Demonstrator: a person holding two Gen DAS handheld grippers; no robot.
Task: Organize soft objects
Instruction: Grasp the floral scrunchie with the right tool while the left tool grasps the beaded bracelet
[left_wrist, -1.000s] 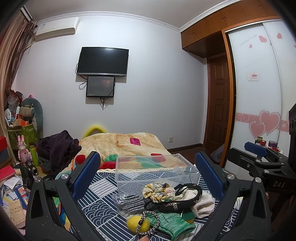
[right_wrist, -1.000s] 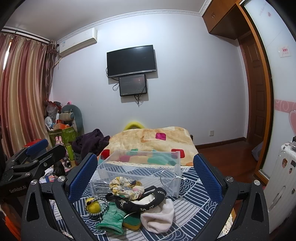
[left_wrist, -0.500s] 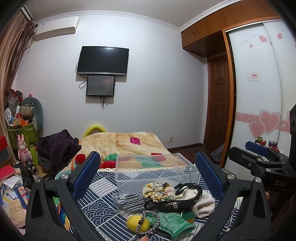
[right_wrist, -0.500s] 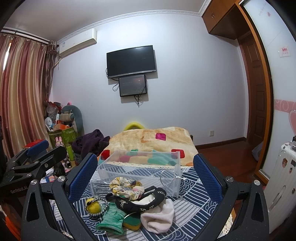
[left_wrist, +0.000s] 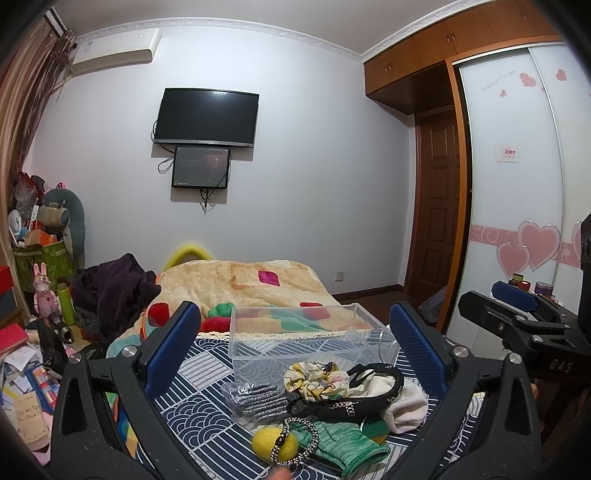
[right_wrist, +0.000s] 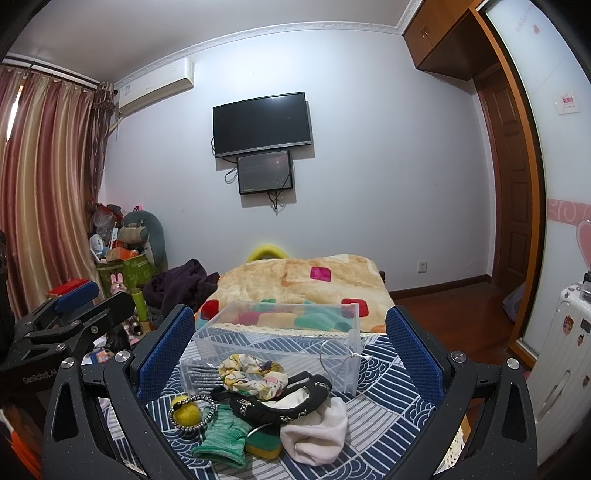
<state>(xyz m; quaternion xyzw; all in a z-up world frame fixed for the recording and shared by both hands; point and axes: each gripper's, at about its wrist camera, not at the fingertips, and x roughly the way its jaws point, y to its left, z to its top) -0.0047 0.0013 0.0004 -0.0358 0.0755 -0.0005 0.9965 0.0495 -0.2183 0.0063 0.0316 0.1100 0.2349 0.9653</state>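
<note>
A heap of soft things lies on the blue patterned cloth (left_wrist: 207, 369): a floral scrunchie (left_wrist: 316, 374) (right_wrist: 253, 374), a black headband (left_wrist: 347, 397) (right_wrist: 280, 400), a white sock (left_wrist: 406, 404) (right_wrist: 314, 435), a green knitted piece (left_wrist: 343, 445) (right_wrist: 221, 439), a yellow ball (left_wrist: 275, 443) (right_wrist: 186, 411) with a beaded bracelet (left_wrist: 295, 439) round it, a silver scrunchie (left_wrist: 258, 400) and a sponge (right_wrist: 264, 445). Behind them stands an empty clear plastic box (left_wrist: 306, 339) (right_wrist: 273, 339). My left gripper (left_wrist: 291, 347) and right gripper (right_wrist: 282, 349) are both open and empty above the heap.
A bed with an orange blanket (left_wrist: 240, 284) lies behind the box. Dark clothes (left_wrist: 110, 291) and clutter (left_wrist: 22, 369) sit at the left. A wardrobe (left_wrist: 517, 184) and door (left_wrist: 436, 221) stand at the right, a white suitcase (right_wrist: 561, 350) near it.
</note>
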